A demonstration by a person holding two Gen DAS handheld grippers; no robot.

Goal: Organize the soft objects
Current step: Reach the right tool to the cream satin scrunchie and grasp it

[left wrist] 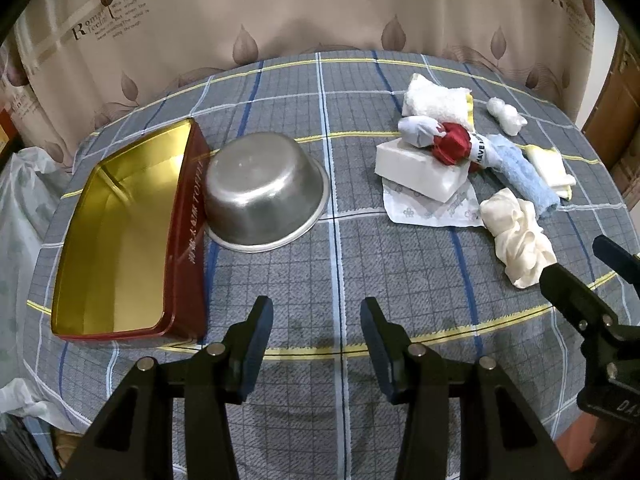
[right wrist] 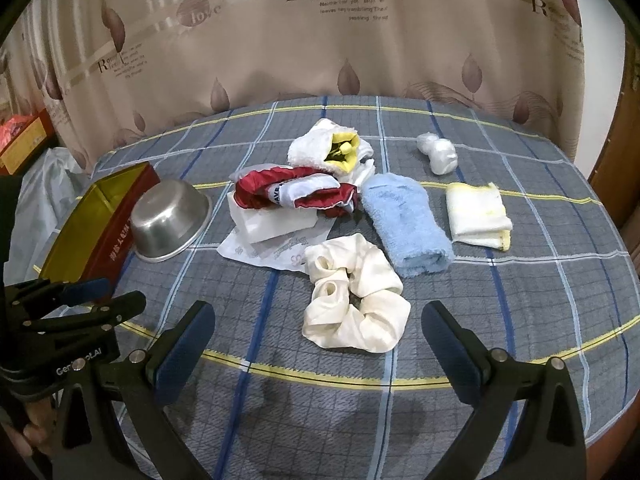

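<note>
A pile of soft things lies on the checked tablecloth: a cream scrunchie (right wrist: 354,304) (left wrist: 516,236), a rolled blue towel (right wrist: 408,224) (left wrist: 524,174), a red-and-white cloth (right wrist: 296,194) (left wrist: 450,144) on a white block (right wrist: 272,222) (left wrist: 420,170), a white fluffy cloth (right wrist: 316,148) (left wrist: 436,102), a folded white-yellow cloth (right wrist: 478,216) and a small white bundle (right wrist: 438,154). My right gripper (right wrist: 316,324) is open, its jaws either side of the scrunchie, just short of it. My left gripper (left wrist: 316,316) is open and empty over bare cloth.
An open red tin with a gold inside (left wrist: 120,236) (right wrist: 100,216) lies at the left. An upturned steel bowl (left wrist: 264,192) (right wrist: 170,216) leans beside it. A printed paper sheet (right wrist: 276,250) lies under the white block. A curtain hangs behind the table.
</note>
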